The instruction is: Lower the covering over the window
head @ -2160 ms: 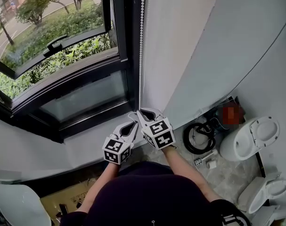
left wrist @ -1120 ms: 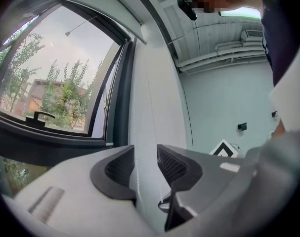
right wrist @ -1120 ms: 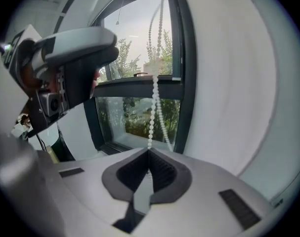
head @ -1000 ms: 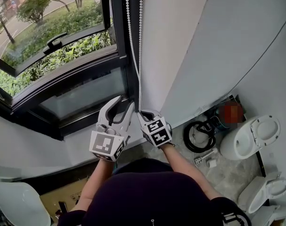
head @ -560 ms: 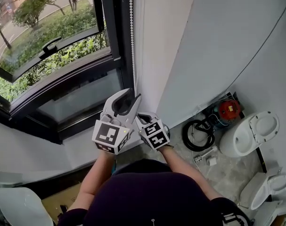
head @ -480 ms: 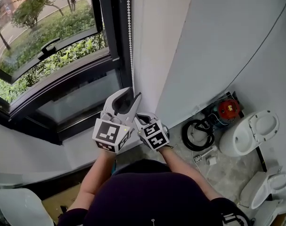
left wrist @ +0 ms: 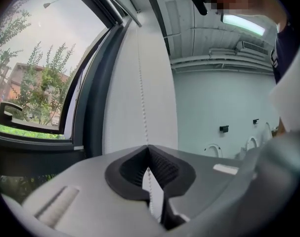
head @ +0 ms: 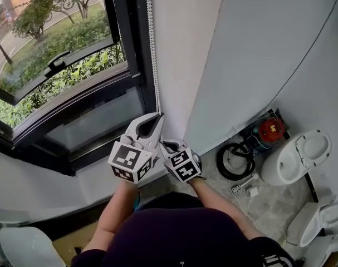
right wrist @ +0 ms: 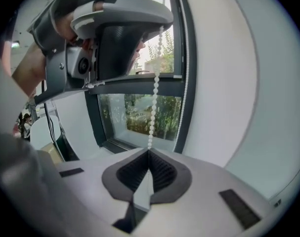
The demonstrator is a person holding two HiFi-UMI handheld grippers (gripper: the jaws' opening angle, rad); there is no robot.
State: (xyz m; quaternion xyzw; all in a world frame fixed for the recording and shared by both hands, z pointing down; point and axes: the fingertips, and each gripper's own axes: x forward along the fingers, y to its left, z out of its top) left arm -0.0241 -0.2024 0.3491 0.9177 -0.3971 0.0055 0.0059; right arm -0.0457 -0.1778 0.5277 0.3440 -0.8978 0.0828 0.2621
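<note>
Both pinch the bead chain [head: 151, 49] — left hand-held gripper [head: 157, 118], jaws just closed, at twelve o'clock from right hand-held gripper [head: 165, 144] — for hand-over-hand pulling.

The window [head: 127, 38] is viewed steeply from overhead; the bead chain [head: 151, 49] is shared close-up by left tool [left wrist: 149, 147] and right tool [right wrist: 150, 152] views.

Bead chain [head: 152, 49]: small white beads, smooth and faintly glossy, plastic by the look. Window frame [head: 132, 38]: dark, smooth, satin finish, metal by the look, set with a clear, reflective glass pane [head: 96, 118]; wall [head: 258, 49]: flat white, matt, smooth. Toilet bowl [head: 299, 154]: glossy white ceramic; floor [head: 272, 202]: pale grey, speckled, stone-like, dull.
</note>
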